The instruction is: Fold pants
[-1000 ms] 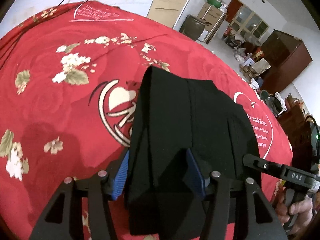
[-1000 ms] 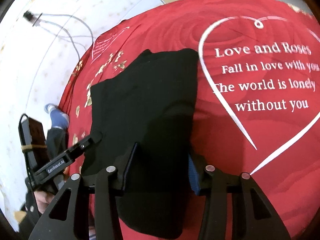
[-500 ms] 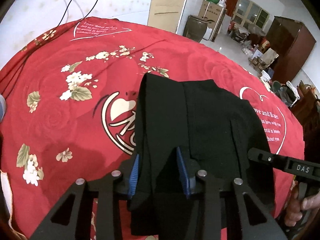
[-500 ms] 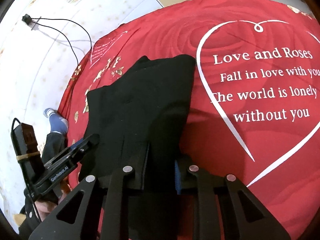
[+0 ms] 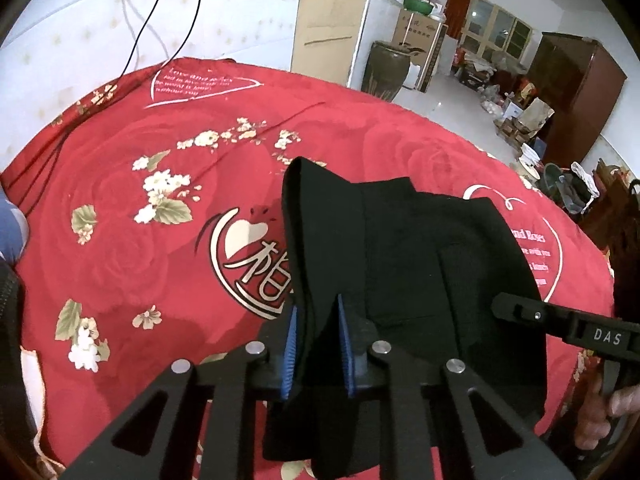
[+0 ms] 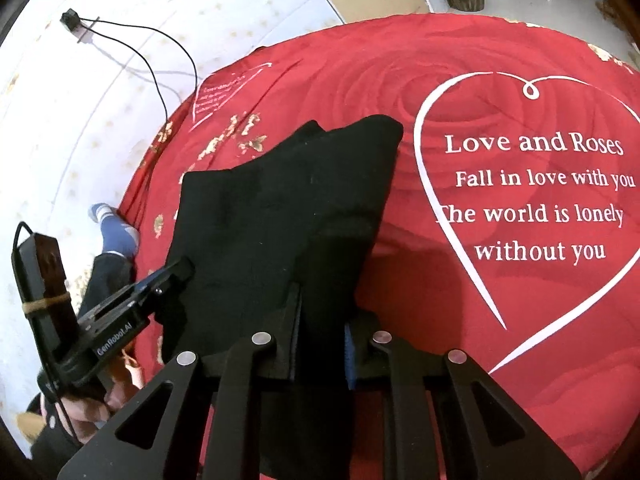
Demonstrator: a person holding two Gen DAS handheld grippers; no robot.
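Left claw: we are pinching a fold of the black pants (image 5: 404,264) with the left gripper (image 5: 318,350), its blue pads (image 5: 291,350) drawn in narrow on the cloth.
Right claw: we are gripping the pants' near right edge with the right gripper (image 6: 322,346), fingers pressed close on the fabric.
Pants: they are lying folded on the red bedspread (image 5: 132,240), the near edge lifted into both claws, the far edge resting by the white heart (image 6: 532,216).
Left view only: it is showing the room beyond the bed, with a brown jar (image 5: 386,70), a dark wardrobe (image 5: 576,88), and the right gripper's arm marked DAS (image 5: 592,334).
Right view only: it is showing the heart's "Love and Roses" lettering, a wall cable (image 6: 160,68) and a blue-socked foot (image 6: 114,232).
Change: since a second ago we are holding both claws much narrower on the cloth, and the cameras are sitting higher above the bedspread.
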